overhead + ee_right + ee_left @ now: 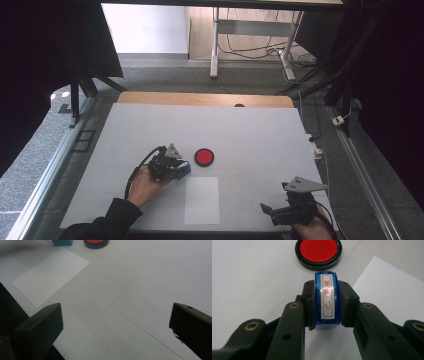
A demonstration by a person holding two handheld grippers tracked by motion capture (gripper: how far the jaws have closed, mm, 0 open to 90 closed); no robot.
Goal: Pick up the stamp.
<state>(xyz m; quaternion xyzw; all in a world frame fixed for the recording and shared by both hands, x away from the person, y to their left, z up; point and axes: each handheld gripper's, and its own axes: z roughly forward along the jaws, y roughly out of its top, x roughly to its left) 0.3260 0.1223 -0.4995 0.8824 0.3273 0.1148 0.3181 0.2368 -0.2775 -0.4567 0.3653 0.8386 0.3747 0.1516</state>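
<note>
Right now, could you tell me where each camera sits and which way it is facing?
High view: above the person's side, looking forward and down on the table; both forearms, left gripper, right gripper.
Left gripper view: rides that gripper, looks along its jaws clamped on the blue stamp, toward the red ink pad.
Right gripper view: looks along open jaws across the table.
Shared: ink pad, stamp and white paper sheet appear in all three.

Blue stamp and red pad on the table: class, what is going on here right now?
A person works with a claw in each hand. The left claw is shut on a blue stamp, holding it close to the round red ink pad and beside the white sheet of paper. The right claw is open, low over the white table, holding nothing.
</note>
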